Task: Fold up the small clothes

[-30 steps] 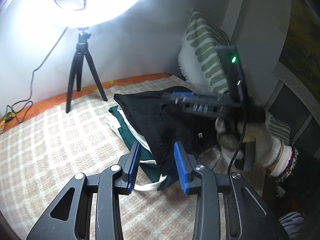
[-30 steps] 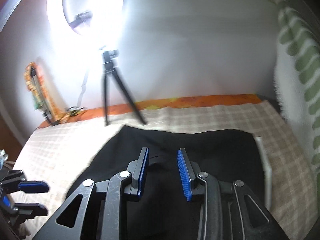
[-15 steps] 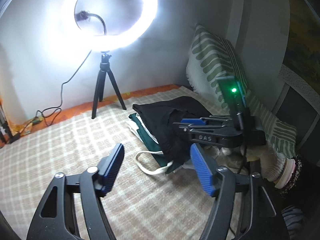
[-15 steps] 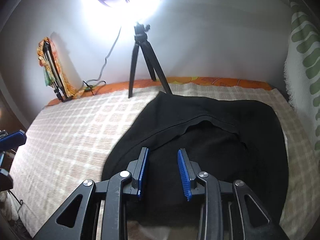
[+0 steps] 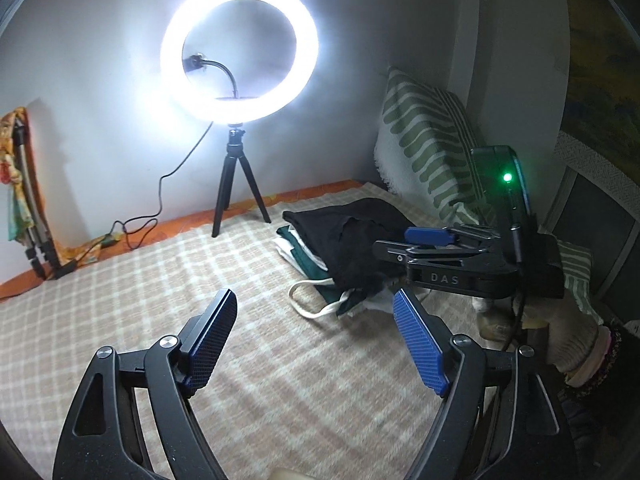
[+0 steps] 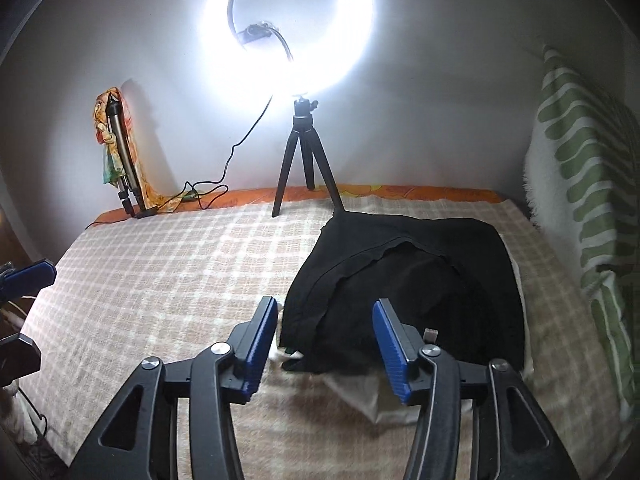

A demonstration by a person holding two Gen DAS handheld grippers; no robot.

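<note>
A black garment [image 6: 404, 276] lies folded on top of a small stack with a dark green piece [image 5: 310, 264] and white cloth [image 6: 356, 390] under it, on the checked blanket [image 5: 160, 280] at the right. It shows in the left wrist view too [image 5: 344, 228]. My left gripper [image 5: 316, 344] is open and empty, held above the blanket, short of the stack. My right gripper [image 6: 326, 344] is open and empty just over the stack's near edge; it also shows from the side in the left wrist view [image 5: 404, 240].
A lit ring light on a black tripod [image 5: 236, 184] stands at the blanket's far edge, its cable [image 5: 160, 204] trailing left. A green-striped pillow [image 5: 424, 152] leans at the right. A folded tripod wrapped in cloth [image 6: 120, 160] leans on the wall at the left.
Both grippers opened and drew back from the stack. The left opened first and pulled away to the left; the right let go of the black garment, which now rests on the stack.
</note>
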